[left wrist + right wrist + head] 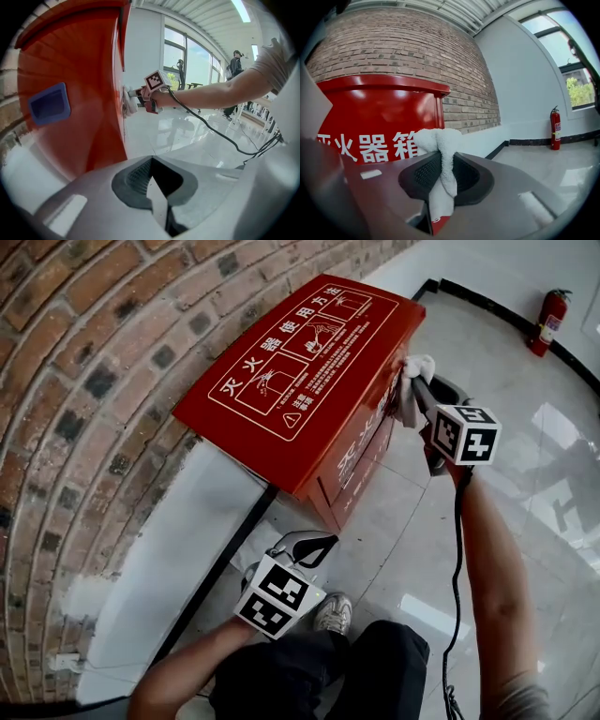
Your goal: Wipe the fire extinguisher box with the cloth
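Cloth, white and fluffy, is pinched between the jaws of the right gripper; one end bunches above the pads and the other hangs below, where a red tag shows. In the head view that cloth touches the fire extinguisher box at the far end of its front face, just under the lid's edge, with the right gripper right beside the same corner.

White characters on the box's sloped lid read "灭火器使用方法", set above a row of boxed pictograms and a small warning triangle; the finer print there is too small to read. On the front face the right gripper view shows large white "火器箱", the start of the line cut off by the gripper body.

Well short of the box's near end, low over the pale tiled floor, the left gripper has its jaws spread with nothing between them. A red fire extinguisher stands far beyond the box by the white wall. Behind the box runs a brick wall.
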Demonstrator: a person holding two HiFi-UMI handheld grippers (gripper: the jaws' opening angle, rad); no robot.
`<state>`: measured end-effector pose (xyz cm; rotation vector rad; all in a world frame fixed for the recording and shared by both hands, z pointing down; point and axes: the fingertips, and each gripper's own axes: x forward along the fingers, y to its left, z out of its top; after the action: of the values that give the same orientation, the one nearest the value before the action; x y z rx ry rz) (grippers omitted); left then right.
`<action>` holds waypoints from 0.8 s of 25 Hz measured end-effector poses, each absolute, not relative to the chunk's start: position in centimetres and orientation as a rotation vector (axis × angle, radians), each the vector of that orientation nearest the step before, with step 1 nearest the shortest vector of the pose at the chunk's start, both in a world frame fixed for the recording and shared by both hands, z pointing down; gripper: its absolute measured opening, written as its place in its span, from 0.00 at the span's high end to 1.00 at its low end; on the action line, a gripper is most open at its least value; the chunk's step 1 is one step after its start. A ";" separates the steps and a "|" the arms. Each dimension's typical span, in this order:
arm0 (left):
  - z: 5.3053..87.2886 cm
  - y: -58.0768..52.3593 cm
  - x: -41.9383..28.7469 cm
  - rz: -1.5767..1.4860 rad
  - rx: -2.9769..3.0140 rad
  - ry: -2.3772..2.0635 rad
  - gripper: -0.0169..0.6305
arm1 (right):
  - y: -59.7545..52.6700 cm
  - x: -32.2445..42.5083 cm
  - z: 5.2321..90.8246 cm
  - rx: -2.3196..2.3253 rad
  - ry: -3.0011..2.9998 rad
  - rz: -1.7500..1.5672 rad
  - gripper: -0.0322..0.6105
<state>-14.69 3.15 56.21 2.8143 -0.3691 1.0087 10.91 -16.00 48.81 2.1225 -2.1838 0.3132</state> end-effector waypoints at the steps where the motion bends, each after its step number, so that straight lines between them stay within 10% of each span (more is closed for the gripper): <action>1: 56.2 3.3 -14.9 1.011 2.812 -0.377 0.97 | -15.6 10.2 49.2 2.105 -2.205 0.324 0.80; 20: 55.7 4.8 -16.9 0.985 2.751 -0.607 0.97 | -2.8 -9.4 51.7 1.576 -2.538 0.295 0.80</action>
<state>-16.89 4.81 55.72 2.7513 -0.6068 0.9847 -9.44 -2.75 51.68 1.5759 -2.5383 0.2946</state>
